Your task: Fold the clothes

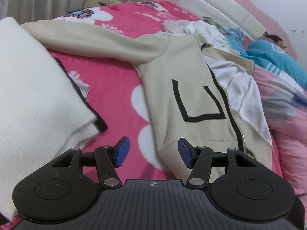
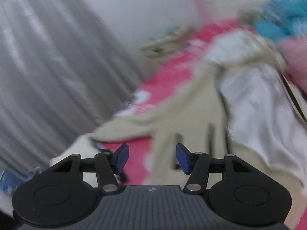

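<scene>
Item one, the beige zip jacket [image 1: 184, 88]: we find it unfolded on the pink floral blanket [image 1: 107, 80], filling the centre of the left wrist view. Its body runs from the hem at lower centre up toward the collar at upper right; the black zip line follows that same long axis. One sleeve [image 1: 82, 38] stretches away to the upper left, nearly crosswise to the body. The white lining [image 1: 243, 88] shows where the front panel lies open at right.

Item two, the left gripper [image 1: 153, 154]: released, jaws apart, nothing between the blue pads [image 1: 122, 151]. The jacket's hem corner lies just ahead of it, just beside the pad on the frame's right side.

Item three, the right gripper [image 2: 152, 158]: likewise released and empty. Its view is badly blurred; we make out the jacket [image 2: 191, 105] ahead and to the right, with its sleeve trailing toward lower left.

Item four, surroundings: a folded white knit [image 1: 32, 95] at left, a heap of other clothes [image 1: 226, 32] at upper right, and a person in a blue top [image 1: 276, 57] lying by the headboard [image 1: 220, 5].

We judge the left gripper nearer the hem, so the coming grasp likely starts there, folding across the long axis.
</scene>
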A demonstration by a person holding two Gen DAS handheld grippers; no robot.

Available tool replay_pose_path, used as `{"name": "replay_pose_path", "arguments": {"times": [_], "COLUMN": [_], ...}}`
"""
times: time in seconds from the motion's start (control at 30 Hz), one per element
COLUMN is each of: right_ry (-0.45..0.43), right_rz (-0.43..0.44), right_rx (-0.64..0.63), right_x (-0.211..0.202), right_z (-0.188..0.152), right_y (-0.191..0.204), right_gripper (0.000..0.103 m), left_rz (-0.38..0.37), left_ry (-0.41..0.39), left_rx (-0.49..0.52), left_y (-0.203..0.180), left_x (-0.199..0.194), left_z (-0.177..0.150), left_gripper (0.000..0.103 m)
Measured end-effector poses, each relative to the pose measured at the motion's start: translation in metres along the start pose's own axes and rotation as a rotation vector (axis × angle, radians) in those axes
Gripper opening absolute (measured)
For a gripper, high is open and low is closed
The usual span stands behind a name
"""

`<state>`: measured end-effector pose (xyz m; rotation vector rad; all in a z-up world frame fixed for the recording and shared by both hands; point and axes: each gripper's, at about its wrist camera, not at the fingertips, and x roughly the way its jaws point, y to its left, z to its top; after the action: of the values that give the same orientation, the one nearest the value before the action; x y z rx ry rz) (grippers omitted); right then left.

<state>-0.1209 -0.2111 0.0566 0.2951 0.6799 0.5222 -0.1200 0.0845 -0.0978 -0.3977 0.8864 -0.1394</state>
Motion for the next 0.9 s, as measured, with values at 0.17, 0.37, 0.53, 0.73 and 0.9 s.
{"name": "replay_pose_path", "arguments": {"times": [0.17, 0.37, 0.53, 0.73, 0.9], "right_ry": [-0.052, -0.045, -0.039, -0.025, 0.008], "right_rz": [-0.145, -0.192, -0.201, -0.208, -0.205], "right_rx": [-0.313, -0.368, -0.378, -0.36, -0.318], "right_x": [-0.01, -0.004, -0.007, -0.008, -0.007], "right_z": [0.018, 0.025, 0.023, 0.02, 0.015], "right_y": [0.079, 0.104, 0.111, 0.104, 0.088], "right_gripper": [0.065, 0.065, 0.065, 0.066, 0.067], "left_rz": [0.002, -0.016, -0.019, -0.015, -0.013], "left_ry": [0.022, 0.012, 0.017, 0.027, 0.034], "left_rx": [-0.008, 0.0, 0.017, 0.014, 0.022], "left_y": [0.003, 0.001, -0.003, -0.004, -0.005], "left_x": [0.009, 0.01, 0.011, 0.012, 0.013], "left_z": [0.002, 0.006, 0.006, 0.004, 0.002], "left_gripper": [0.056, 0.056, 0.056, 0.056, 0.056]}}
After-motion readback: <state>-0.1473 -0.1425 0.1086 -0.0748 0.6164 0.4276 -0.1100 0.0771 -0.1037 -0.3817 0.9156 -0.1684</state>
